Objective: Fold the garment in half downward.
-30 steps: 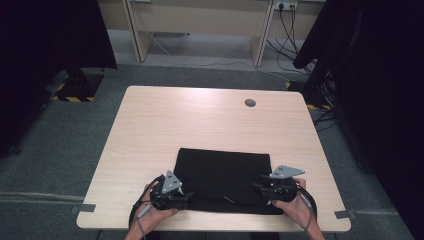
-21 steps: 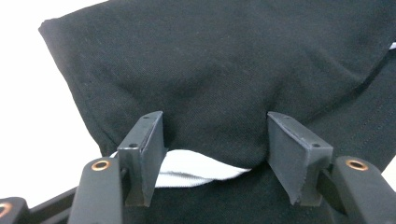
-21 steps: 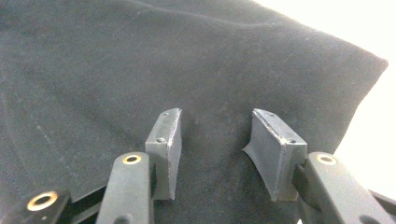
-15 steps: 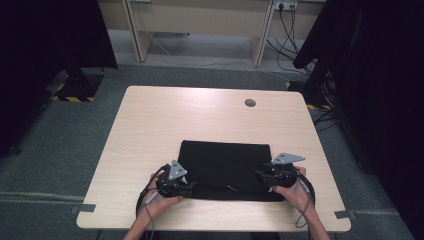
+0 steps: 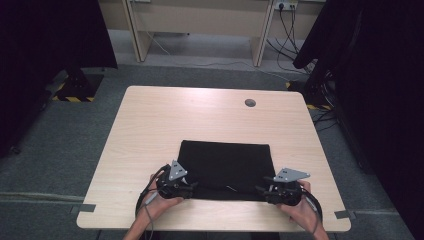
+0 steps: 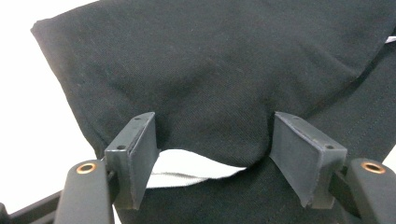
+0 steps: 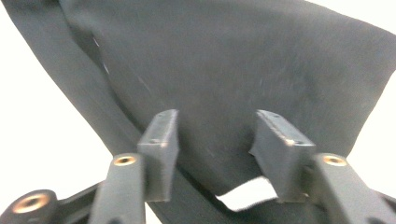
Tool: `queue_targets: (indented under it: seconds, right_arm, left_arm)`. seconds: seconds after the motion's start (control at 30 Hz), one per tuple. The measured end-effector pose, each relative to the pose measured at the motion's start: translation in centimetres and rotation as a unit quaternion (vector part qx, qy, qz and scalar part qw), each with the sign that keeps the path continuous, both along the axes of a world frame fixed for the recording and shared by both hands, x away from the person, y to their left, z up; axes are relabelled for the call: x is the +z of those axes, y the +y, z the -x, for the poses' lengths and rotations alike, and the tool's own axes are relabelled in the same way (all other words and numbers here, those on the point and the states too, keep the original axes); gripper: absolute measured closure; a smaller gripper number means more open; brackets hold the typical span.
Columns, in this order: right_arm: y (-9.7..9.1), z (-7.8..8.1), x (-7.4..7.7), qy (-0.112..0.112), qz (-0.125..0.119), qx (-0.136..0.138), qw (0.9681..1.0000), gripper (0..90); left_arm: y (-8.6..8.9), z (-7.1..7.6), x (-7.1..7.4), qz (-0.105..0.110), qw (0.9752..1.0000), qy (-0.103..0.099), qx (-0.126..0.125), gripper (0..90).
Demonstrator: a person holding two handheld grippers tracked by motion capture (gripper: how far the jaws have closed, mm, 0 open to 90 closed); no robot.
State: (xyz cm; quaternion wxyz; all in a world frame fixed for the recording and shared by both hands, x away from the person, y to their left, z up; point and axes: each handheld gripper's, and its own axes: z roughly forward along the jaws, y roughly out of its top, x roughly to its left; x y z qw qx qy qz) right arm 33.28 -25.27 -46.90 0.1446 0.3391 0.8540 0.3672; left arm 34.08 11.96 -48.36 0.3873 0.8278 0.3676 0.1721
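Both hands low at the near edge of the worktop [image 5: 150,125], one at each near corner of the black cloth [image 5: 225,162] lying flat there. Left gripper [image 5: 187,189] — jaws just opening, part open, cloth fold bulging between. Right gripper [image 5: 264,191] — jaws just closing, part open around the cloth edge.

Overexposed tabletop, blurred right gripper view

The right gripper view is motion-blurred, so the black cloth [image 7: 243,70] shows no weave there. In the high view, the person's forearms are cut off at the bottom edge, and the claw tips are too small to read.
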Motion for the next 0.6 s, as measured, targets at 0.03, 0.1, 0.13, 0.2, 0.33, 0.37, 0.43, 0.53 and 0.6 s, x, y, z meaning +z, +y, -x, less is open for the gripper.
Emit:
queue_targets:
  seconds: [0.03, 0.1, 0.13, 0.2, 0.33, 0.37, 0.43, 0.53, 0.6]
  right_arm:
    - [-0.1, -0.1, -0.2, -0.010, 0.006, 0.004, 0.9999, 65.1]
    - [-0.4, -0.3, 0.1, -0.020, 0.019, 0.007, 0.9996, 80.1]
    - [-0.6, -0.4, 0.2, -0.026, 0.018, 0.011, 0.9994, 84.1]
    - [-0.8, -0.2, 0.8, -0.037, 0.018, 0.015, 0.9991, 86.0]
    - [-0.9, 0.8, 2.6, -0.055, 0.002, 0.025, 0.9982, 86.8]
    - [-0.8, 1.2, 3.0, -0.058, -0.002, 0.030, 0.9979, 86.8]
    - [-0.5, 1.9, 3.4, -0.057, -0.010, 0.042, 0.9975, 86.8]
    - [-0.2, 2.7, 3.1, -0.051, -0.001, 0.047, 0.9976, 86.8]
    - [-0.1, 3.1, 2.2, -0.037, 0.008, 0.049, 0.9981, 86.8]
  left_arm:
    - [0.0, 0.0, 0.0, -0.001, 1.0000, 0.000, 0.001, 30.8]
    - [0.0, 0.0, 0.0, 0.000, 1.0000, 0.000, 0.002, 30.6]
    - [0.0, 0.0, 0.0, 0.000, 1.0000, 0.000, 0.002, 30.6]
    - [0.0, 0.0, 0.0, -0.001, 1.0000, -0.001, 0.002, 30.6]
    - [0.0, 0.1, 0.0, -0.001, 1.0000, 0.000, 0.003, 30.6]
    - [0.0, 0.1, 0.0, -0.001, 1.0000, -0.001, 0.004, 30.6]
    - [0.0, 0.2, 0.0, -0.001, 1.0000, -0.001, 0.007, 30.5]
    - [0.0, 0.2, 0.0, 0.000, 1.0000, 0.000, 0.008, 30.5]
    - [0.0, 0.2, 0.0, -0.002, 1.0000, -0.001, 0.008, 30.5]
